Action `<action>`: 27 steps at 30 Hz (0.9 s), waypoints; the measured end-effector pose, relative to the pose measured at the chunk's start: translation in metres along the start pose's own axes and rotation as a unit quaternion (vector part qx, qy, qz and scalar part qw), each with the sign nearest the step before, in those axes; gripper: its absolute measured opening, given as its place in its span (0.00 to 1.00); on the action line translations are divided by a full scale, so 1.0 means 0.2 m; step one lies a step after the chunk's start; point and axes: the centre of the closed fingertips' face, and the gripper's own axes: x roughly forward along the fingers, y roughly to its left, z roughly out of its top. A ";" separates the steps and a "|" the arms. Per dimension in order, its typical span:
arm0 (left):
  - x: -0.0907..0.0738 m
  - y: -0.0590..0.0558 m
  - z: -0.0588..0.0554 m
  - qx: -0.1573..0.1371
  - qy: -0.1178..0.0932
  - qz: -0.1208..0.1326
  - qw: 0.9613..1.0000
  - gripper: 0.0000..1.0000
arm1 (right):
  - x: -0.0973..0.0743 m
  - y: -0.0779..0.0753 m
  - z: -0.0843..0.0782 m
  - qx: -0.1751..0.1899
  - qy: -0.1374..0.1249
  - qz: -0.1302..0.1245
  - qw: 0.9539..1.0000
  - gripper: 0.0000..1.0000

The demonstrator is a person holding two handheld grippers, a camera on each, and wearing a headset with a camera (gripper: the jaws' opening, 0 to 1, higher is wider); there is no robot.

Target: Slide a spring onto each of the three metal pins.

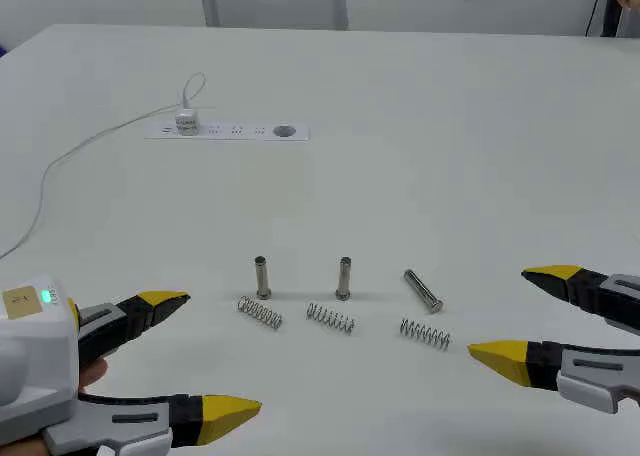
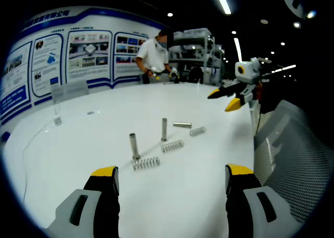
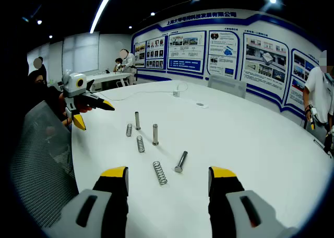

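As you look down from the headset, the white desk [image 1: 420, 186] takes up nearly the whole head view. Your left tongs [image 1: 220, 353] hang over its near left side and your right tongs [image 1: 498, 312] over its near right side. Both are released, their yellow-tipped jaws spread wide with nothing between them, and both are clear of the parts. In the left gripper view the right tongs show at the upper right, above the desk. In the right gripper view the left tongs show at the left, likewise spread.

Far back on the desk lies a long white power strip [image 1: 228, 131]. A small white plug [image 1: 187, 122] is seated near its left end, and a thin white cable [image 1: 60, 161] trails away to the left.

Between your two tongs the task's parts sit in two short rows. The left pin [image 1: 262, 276] and the middle pin [image 1: 344, 277] stand upright on their wider ends. The right pin [image 1: 422, 290] lies on its side at an angle, its flanged end toward you.

In front of each pin lies one spring: the left spring [image 1: 260, 312], the middle spring [image 1: 330, 318] and the right spring [image 1: 425, 333]. Each rests flat on the desk beside its pin, not around it. The left spring's far end comes close to the left pin's base, though you cannot tell whether they touch.
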 end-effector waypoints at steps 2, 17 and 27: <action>0.00 0.00 0.00 0.000 0.001 0.001 1.000 0.85 | 0.00 -0.01 0.00 0.004 0.001 -0.004 1.000 0.61; -0.02 0.02 -0.01 -0.004 0.006 0.016 1.000 0.84 | 0.10 -0.09 0.02 0.005 0.041 -0.011 0.999 0.42; -0.03 0.04 -0.01 -0.009 0.004 0.025 1.000 0.83 | 0.26 -0.13 0.07 0.010 0.082 -0.012 0.997 0.29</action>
